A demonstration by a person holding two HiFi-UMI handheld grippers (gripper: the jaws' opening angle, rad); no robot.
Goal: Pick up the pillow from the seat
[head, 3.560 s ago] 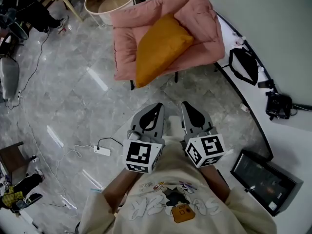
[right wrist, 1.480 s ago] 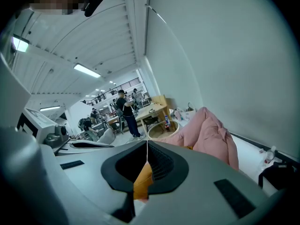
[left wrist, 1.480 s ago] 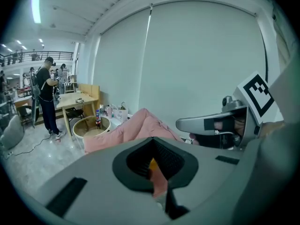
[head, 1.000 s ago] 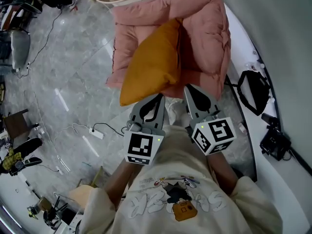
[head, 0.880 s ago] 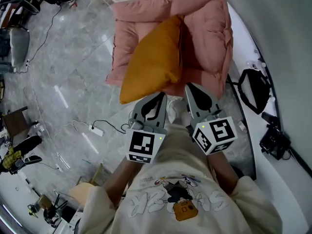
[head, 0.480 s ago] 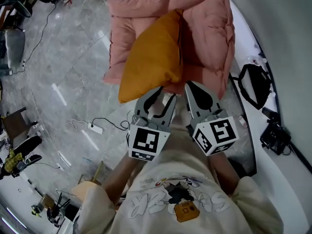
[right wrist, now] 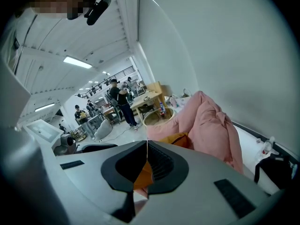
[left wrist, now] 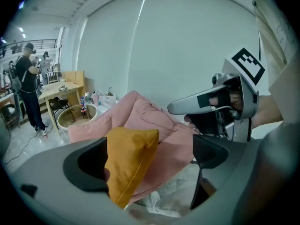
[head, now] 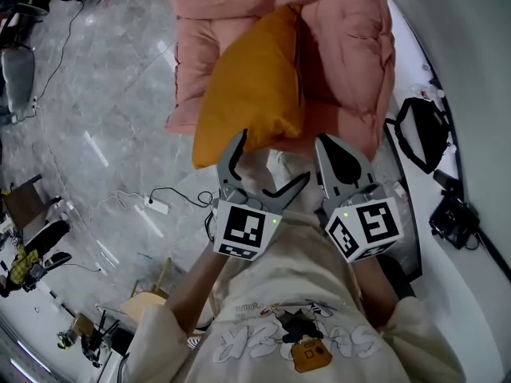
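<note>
Just ahead of the left gripper's (head: 271,162) fingertips, the orange pillow (head: 251,86) leans on the pink padded chair (head: 351,46), its lower corner hanging past the seat's front edge. That gripper's jaws, together a second ago, have just been opening and now stand wide. The pillow's corner lies close before the left-hand jaw, not yet between them and untouched as far as I can tell. The right gripper (head: 329,144) is alongside, jaws together on nothing, the chair's cushion just beyond its tip. Both have closed in on the chair, so the reach looks nearly done and the grasp comes next. Below the fingers is a grey marbled floor (head: 104,94), with a white power strip (head: 156,206) out to the left and a black bag (head: 415,130) to the right. Farther off, people stand at a wooden desk (left wrist: 65,86).
</note>
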